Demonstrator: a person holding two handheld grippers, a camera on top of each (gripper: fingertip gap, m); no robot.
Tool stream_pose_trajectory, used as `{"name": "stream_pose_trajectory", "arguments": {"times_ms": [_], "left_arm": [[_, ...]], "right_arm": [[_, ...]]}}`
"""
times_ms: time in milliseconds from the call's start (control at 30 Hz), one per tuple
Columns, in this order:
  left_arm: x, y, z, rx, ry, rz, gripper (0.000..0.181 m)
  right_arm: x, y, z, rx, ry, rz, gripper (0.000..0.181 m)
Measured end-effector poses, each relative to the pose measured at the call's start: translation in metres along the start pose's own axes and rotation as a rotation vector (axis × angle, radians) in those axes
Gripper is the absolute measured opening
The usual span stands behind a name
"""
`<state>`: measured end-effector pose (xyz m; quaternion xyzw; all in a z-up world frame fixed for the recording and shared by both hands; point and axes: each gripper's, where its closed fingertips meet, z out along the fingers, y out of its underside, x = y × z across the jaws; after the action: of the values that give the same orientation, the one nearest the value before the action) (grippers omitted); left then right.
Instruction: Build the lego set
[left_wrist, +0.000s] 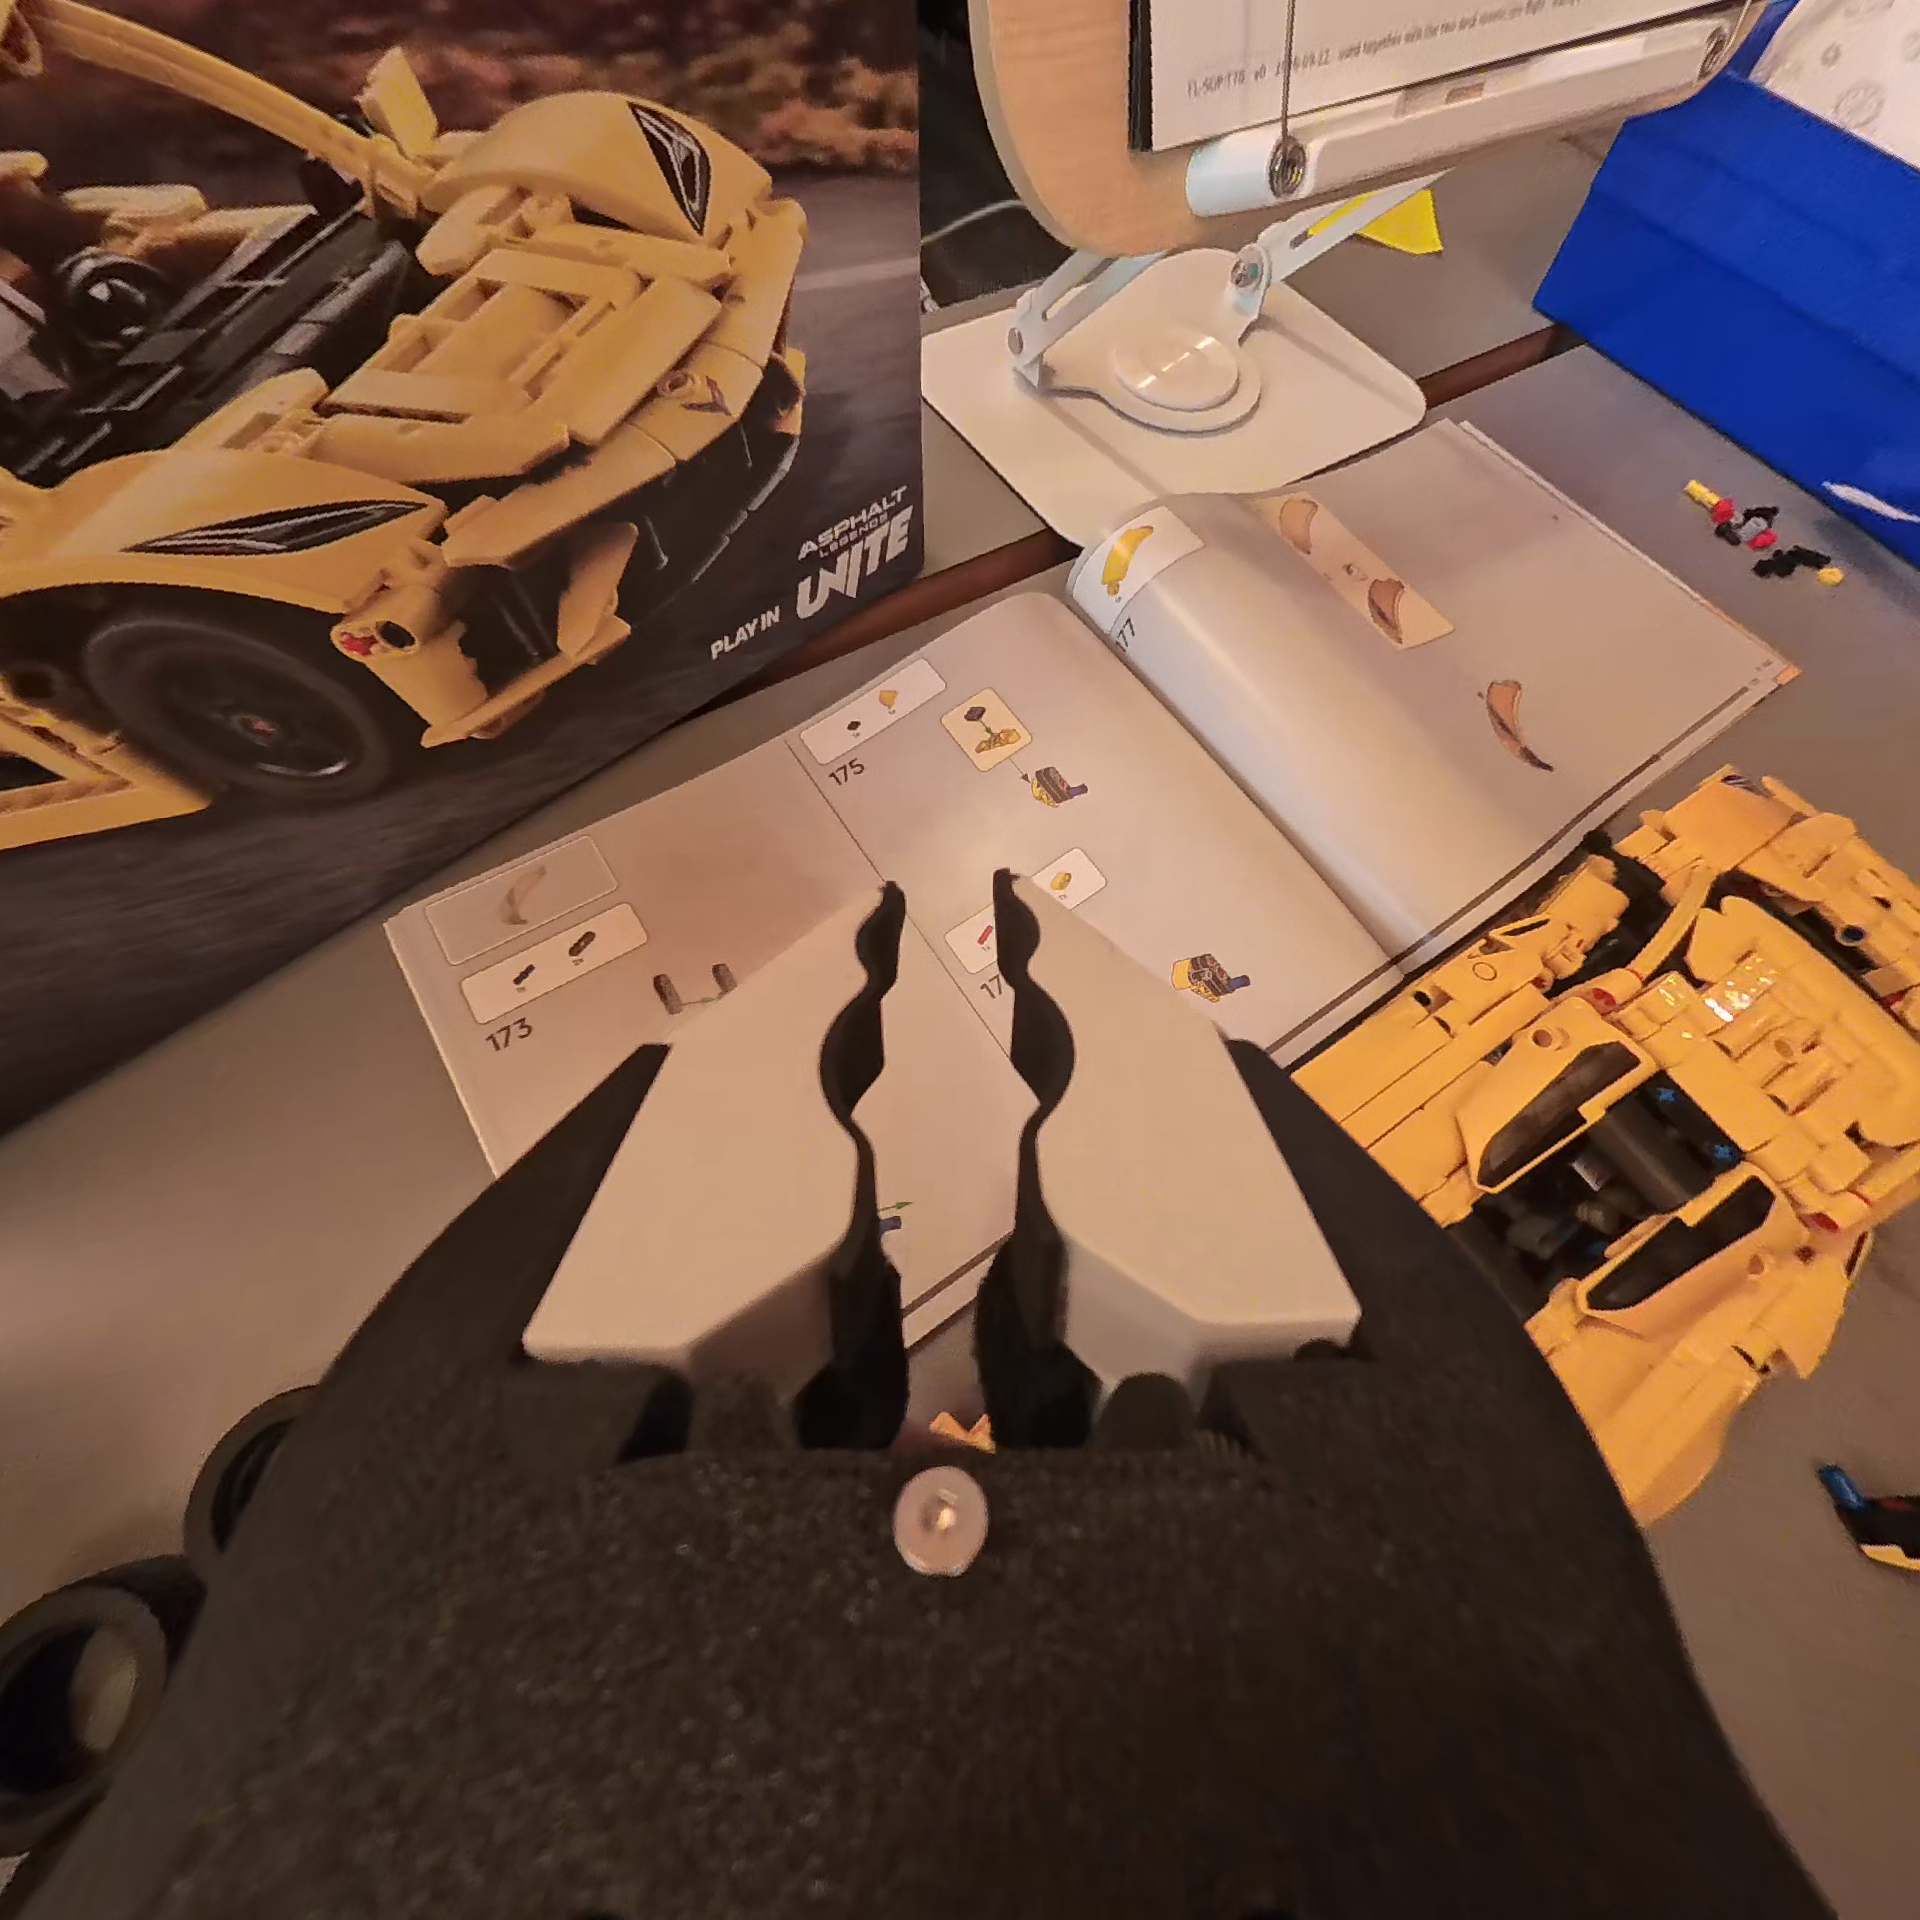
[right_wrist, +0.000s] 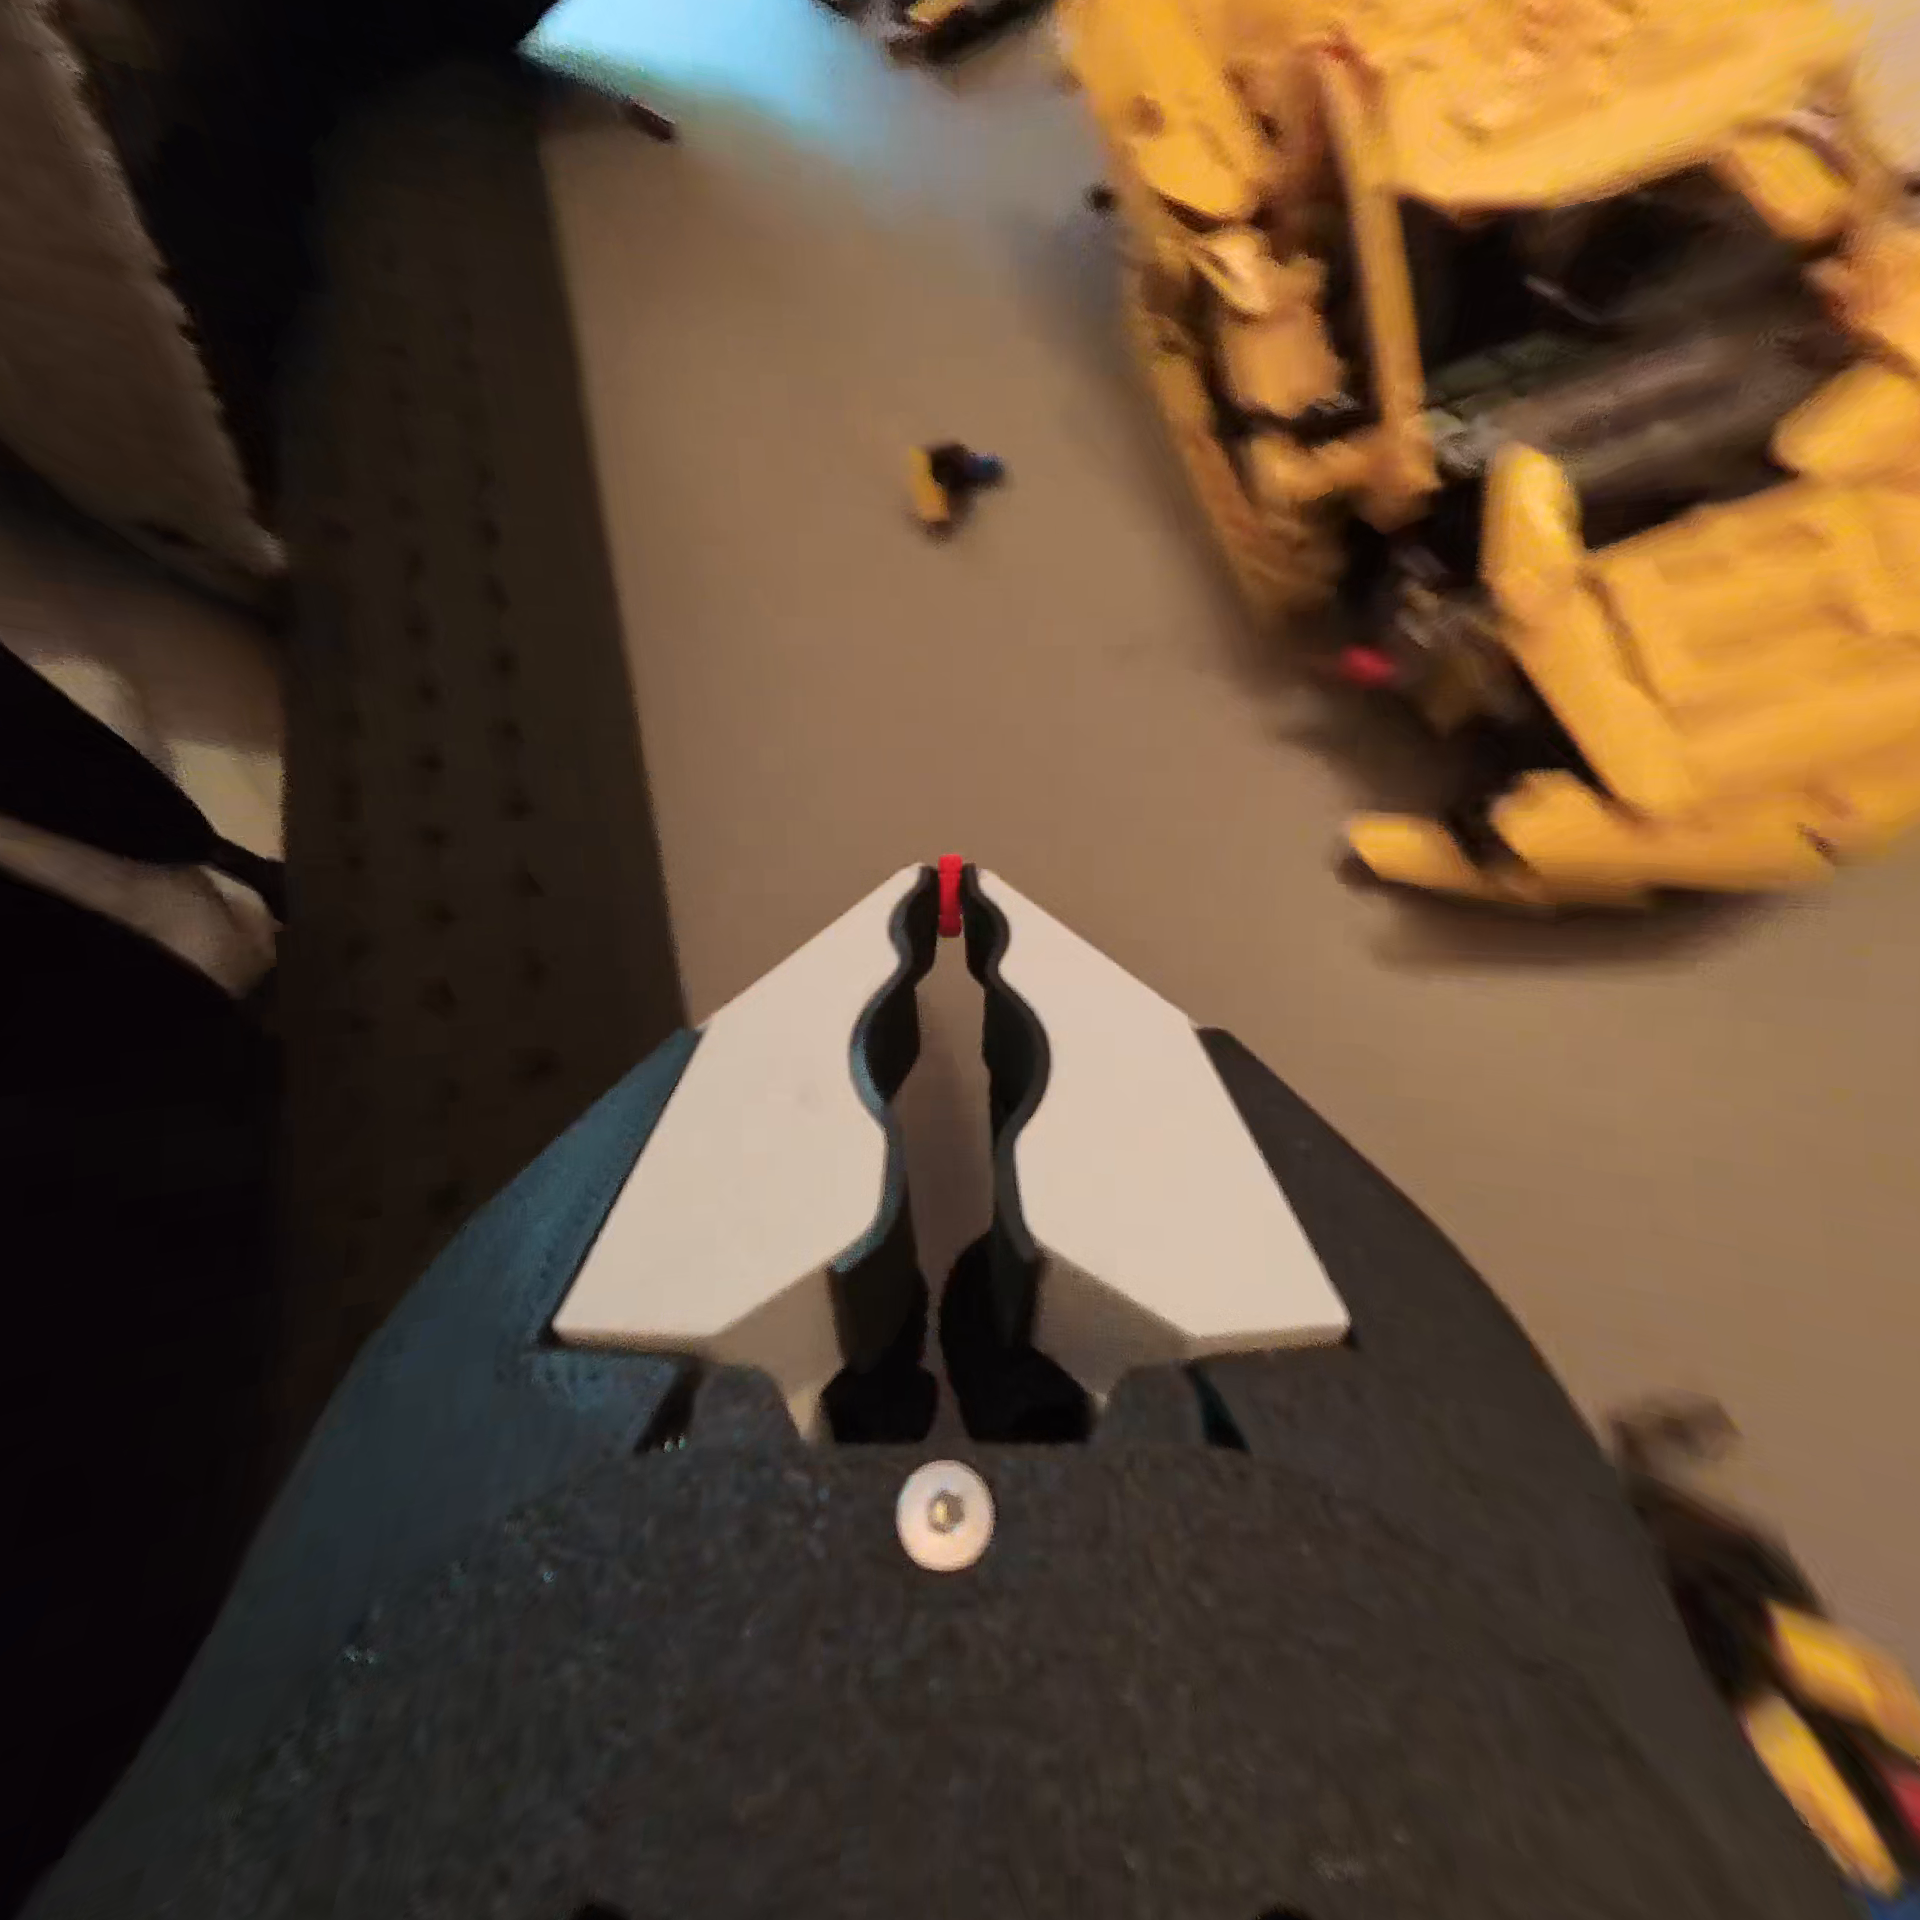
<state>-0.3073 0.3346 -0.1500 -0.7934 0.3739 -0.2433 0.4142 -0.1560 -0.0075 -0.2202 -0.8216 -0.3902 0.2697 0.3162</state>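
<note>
Pinching a tiny red piece (right_wrist: 949, 896) only at their very tips, the right tongs (right_wrist: 948, 883) may drop it onto the bench (right_wrist: 831, 675), while the left tongs (left_wrist: 943, 894) hang released, grasping nothing.

In the right wrist view the yellow car model (right_wrist: 1558, 468) is smeared by blur and cut off at the right edge, and a small yellow-and-dark piece (right_wrist: 951, 480) on the table is too blurred to identify. In the left wrist view the left claw (left_wrist: 943, 896) hides part of the open instruction booklet (left_wrist: 1247, 831); the set's box (left_wrist: 416, 416) and black tyres (left_wrist: 83, 1662) run off the left edge; tiny loose parts (left_wrist: 1756, 535) are too small to make out.
</note>
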Motion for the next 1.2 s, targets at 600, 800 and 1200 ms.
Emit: {"name": "stream_pose_trajectory", "arguments": {"times_ms": [600, 800, 1200], "left_arm": [[0.032, 0.0, -0.006, -0.084, 0.112, 0.095, 0.017], [0.037, 0.002, -0.004, -0.089, 0.133, 0.098, 0.017], [0.042, 0.004, -0.002, -0.097, 0.142, 0.116, 0.017]], "right_arm": [[0.047, -0.002, -0.016, 0.044, 0.265, 0.016, 0.023], [0.115, 0.071, -0.135, 0.008, 0.595, 0.192, 0.015], [0.128, 0.059, -0.083, 0.018, 0.599, 0.275, 0.015]]}}
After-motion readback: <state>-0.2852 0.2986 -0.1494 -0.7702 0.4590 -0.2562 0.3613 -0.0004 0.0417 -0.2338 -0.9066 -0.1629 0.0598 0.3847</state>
